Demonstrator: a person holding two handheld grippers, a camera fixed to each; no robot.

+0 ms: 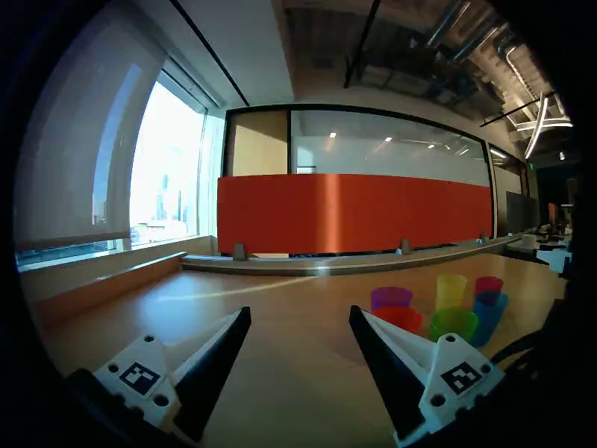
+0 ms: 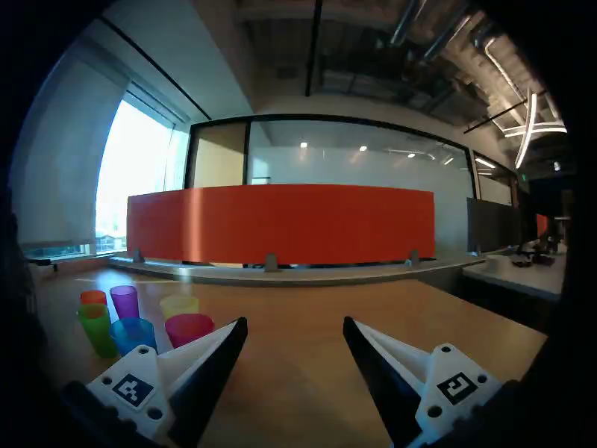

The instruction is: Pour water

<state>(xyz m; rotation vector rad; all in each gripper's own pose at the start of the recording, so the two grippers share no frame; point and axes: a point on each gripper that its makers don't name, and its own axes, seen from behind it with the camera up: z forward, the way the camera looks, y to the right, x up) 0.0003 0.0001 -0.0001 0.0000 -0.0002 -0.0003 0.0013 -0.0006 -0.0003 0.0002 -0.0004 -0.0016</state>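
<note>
Left gripper: jaws apart, empty, above wooden table. Right gripper: jaws apart, empty. Coloured cups clustered between the two.

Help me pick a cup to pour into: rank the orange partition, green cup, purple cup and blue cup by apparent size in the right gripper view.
1. orange partition, by far.
2. green cup.
3. blue cup and purple cup look alike; purple stands farther back, so unsure.
</note>
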